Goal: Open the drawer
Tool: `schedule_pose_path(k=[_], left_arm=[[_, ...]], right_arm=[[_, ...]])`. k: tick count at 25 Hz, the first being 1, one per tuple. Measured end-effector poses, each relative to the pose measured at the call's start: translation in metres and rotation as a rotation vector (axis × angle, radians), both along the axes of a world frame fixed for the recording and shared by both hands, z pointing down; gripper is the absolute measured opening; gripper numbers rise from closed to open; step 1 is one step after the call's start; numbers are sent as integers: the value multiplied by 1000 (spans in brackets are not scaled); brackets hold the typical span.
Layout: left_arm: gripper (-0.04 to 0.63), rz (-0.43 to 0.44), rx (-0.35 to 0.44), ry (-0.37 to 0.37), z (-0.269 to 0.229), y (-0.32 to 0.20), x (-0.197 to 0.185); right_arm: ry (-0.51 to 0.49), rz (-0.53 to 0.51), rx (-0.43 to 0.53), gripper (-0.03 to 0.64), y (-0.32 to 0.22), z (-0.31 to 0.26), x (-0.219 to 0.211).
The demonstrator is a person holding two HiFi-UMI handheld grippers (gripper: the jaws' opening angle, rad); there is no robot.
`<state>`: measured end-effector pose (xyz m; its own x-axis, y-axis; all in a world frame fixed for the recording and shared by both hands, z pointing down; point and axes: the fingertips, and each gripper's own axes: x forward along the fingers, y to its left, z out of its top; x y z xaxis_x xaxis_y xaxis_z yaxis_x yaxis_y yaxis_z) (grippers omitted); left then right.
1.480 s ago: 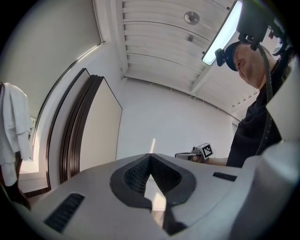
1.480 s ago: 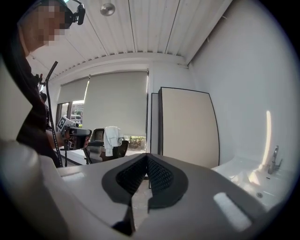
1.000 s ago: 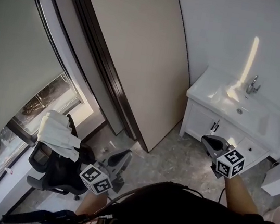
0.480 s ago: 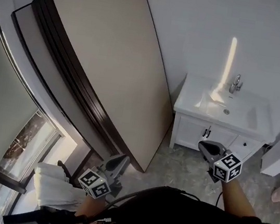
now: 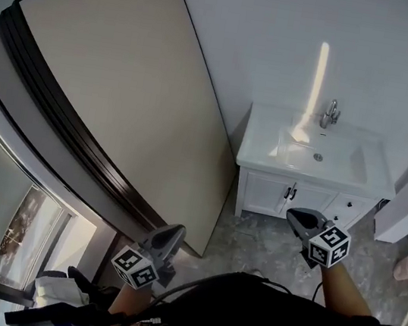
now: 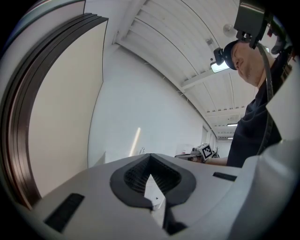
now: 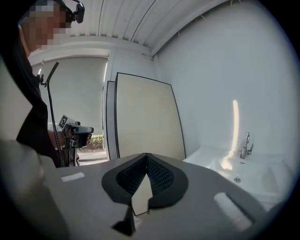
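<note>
Grey right hand-held gripper point(image 5: 295, 213): closed, forearm point(image 5: 344, 284) stretched toward white vanity point(image 5: 265, 163) | left hand-held gripper point(image 5: 173, 230): closed, tucked near torso point(image 5: 256, 320)

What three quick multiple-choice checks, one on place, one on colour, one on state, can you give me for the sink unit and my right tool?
1. The faucet stands:
A) on the vanity cabinet, behind the basin
B) on a shelf
C) on a chair

2. The vanity cabinet is:
A) black
B) white
C) green

3. The right tool is:
A) wide open
B) shut on a handle
C) shut and empty

Answers: 1 A, the faucet rises at the basin's back edge. 2 B, the cabinet shows white all over in the head view. 3 C, the right gripper view shows its jaws meeting with nothing between them.
</note>
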<state>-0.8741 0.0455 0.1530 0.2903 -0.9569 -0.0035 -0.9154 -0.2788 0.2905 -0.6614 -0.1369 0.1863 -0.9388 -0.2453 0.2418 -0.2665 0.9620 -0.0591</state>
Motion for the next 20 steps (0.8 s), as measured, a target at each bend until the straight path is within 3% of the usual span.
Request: schedule_pose_path(k=[11,20], left_arm=[[-9,-87,33,0,-21,-180,20],[-9,-56,-6,3,-7,-288,34]], right_arm=[[-1,-137,78,2,-181,-16,-14],[8,-156,50,2,-279,-6,-16]])
